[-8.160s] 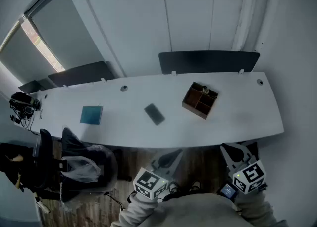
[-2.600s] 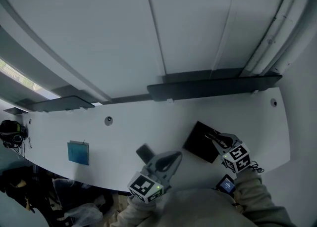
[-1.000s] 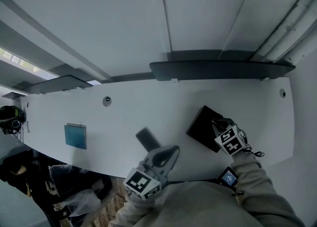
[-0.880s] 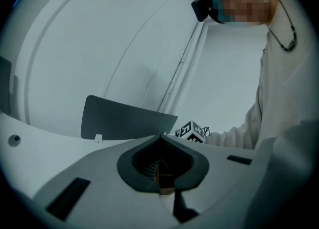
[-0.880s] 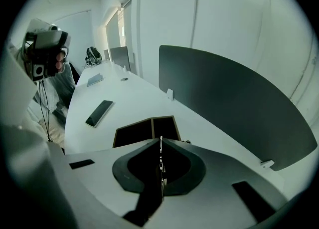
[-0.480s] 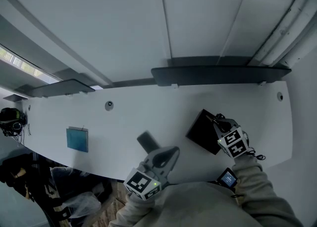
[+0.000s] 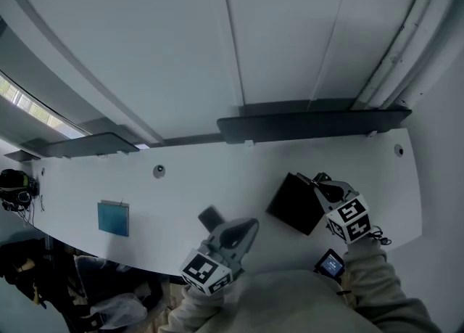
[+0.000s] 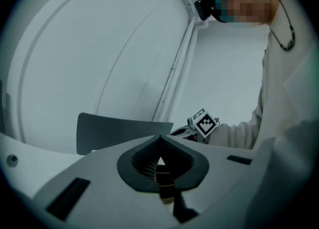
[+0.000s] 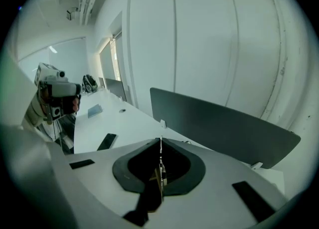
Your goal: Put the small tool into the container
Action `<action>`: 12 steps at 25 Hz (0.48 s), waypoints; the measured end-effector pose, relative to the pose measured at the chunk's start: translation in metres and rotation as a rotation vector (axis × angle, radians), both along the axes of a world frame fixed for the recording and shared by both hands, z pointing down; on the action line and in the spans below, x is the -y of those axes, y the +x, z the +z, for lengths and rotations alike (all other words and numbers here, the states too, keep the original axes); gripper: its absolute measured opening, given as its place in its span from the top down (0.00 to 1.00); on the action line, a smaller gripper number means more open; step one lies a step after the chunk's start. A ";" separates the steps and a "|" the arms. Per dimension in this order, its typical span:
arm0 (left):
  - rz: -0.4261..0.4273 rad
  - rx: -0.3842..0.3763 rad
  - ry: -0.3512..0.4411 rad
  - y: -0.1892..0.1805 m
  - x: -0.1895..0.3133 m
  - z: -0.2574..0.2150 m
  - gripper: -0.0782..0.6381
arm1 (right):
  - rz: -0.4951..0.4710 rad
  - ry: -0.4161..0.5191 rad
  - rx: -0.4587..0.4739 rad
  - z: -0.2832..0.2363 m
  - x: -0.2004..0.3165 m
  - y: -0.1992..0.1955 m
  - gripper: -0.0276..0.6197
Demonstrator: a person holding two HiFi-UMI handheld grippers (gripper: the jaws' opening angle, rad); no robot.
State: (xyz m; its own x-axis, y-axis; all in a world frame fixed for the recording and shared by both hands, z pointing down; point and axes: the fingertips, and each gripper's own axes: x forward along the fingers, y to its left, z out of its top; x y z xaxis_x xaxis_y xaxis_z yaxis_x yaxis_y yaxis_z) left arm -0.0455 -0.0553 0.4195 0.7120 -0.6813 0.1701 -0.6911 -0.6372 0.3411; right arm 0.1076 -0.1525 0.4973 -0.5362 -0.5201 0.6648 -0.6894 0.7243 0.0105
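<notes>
- Tool: you have no clear sight of it in any view, and nothing small lies loose on the desk [image 7: 181,194].
- Pad [image 7: 113,218], far left, has not shifted.
- Slab [image 7: 211,217] lies flat where it lay a second ago, just beyond your left tongs [image 7: 249,225], which are pressed together on nothing and still hang at the near desk edge.
- Container [image 7: 290,202] reads only as a dark block from above, so you cannot see what is inside.
- Right tongs [image 7: 320,181] are closed to a thin seam, with nothing I can make out between them. A second ago their tips were over the container's right corner; now they sit at its far right edge.
- My reading: the tool is either pinched unseen in that seam or already dropped in. Check the container before you pull away.
</notes>
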 end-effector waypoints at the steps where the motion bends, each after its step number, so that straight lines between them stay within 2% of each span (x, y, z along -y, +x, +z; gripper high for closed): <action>1: 0.003 0.003 0.006 0.001 0.001 -0.001 0.89 | 0.006 0.010 0.018 -0.011 -0.001 0.002 0.91; 6: 0.029 -0.006 0.033 0.010 0.009 -0.009 0.89 | 0.022 0.071 0.060 -0.057 -0.004 0.012 0.91; 12: 0.060 0.007 0.047 0.023 0.010 -0.014 0.89 | 0.038 0.100 0.112 -0.085 -0.010 0.020 0.91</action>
